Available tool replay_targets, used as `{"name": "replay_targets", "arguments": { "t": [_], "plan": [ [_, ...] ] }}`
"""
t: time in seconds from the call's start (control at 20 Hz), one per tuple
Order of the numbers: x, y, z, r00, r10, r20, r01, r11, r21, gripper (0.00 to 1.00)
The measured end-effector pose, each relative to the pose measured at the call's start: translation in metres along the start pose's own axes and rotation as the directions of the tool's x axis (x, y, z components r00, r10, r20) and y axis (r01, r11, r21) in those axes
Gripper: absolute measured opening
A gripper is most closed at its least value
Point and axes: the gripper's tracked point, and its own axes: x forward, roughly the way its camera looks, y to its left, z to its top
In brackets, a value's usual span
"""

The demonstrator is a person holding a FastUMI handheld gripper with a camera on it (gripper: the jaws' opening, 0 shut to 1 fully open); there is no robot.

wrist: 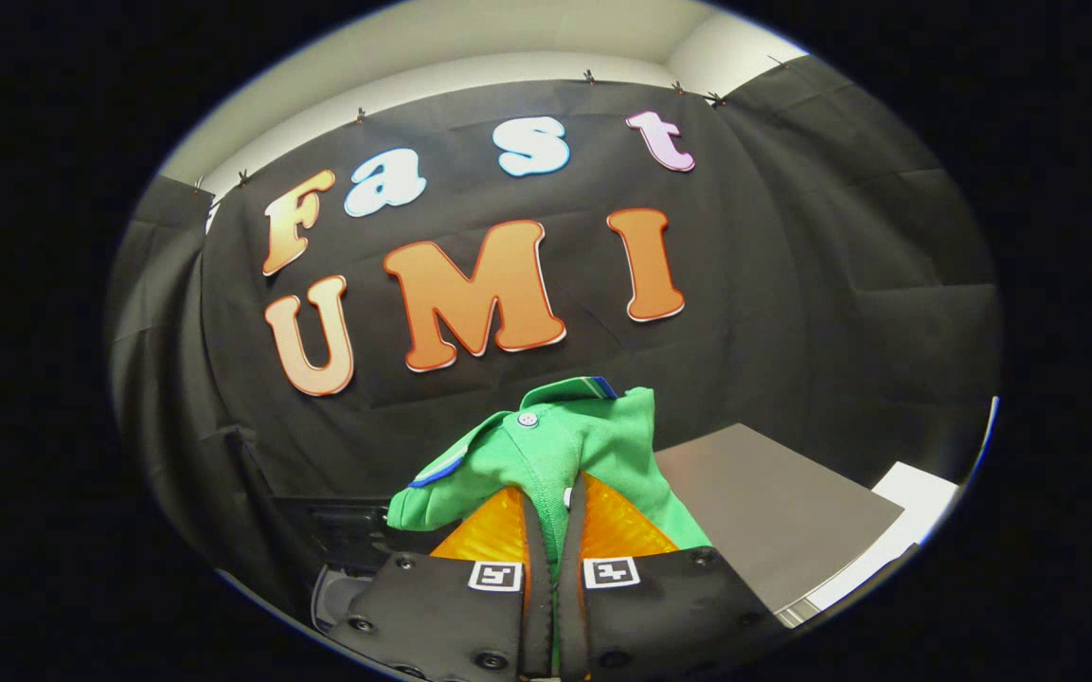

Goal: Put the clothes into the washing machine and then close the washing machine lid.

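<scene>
Grey bench (773,516) at 4 o'clock from the tongs (553,502), top bare as far as visible. Tongs pinched tight on a green shirt (564,440), held up clear of the bench.

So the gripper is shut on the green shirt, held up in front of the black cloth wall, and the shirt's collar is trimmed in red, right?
Not quite: the collar trim is blue and white, not red. The gripper view shows the gripper shut on the green shirt, with the cloth pinched between both fingers and held up in front of the black cloth wall.
</scene>
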Motion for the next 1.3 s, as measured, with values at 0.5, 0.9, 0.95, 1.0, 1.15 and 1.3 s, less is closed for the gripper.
{"name": "replay_targets", "arguments": {
  "t": [0.5, 0.9, 0.95, 1.0, 1.15, 1.3],
  "plan": [
    [-0.014, 0.16, 0.007, 0.974, 0.221, 0.053, -0.218, 0.974, -0.054, 0.1],
    [-0.01, 0.265, -0.072, 0.947, 0.321, 0.009, -0.32, 0.944, -0.085, 0.1],
    [-0.006, 0.272, -0.088, 0.948, 0.317, -0.006, -0.316, 0.945, -0.088, 0.1],
    [-0.001, 0.278, -0.104, 0.951, 0.31, -0.02, -0.31, 0.946, -0.09, 0.1],
    [0.008, 0.293, -0.15, 0.955, 0.291, -0.048, -0.295, 0.95, -0.106, 0.1],
    [0.018, 0.304, -0.2, 0.951, 0.289, -0.108, -0.301, 0.947, -0.114, 0.1]
  ]
}}
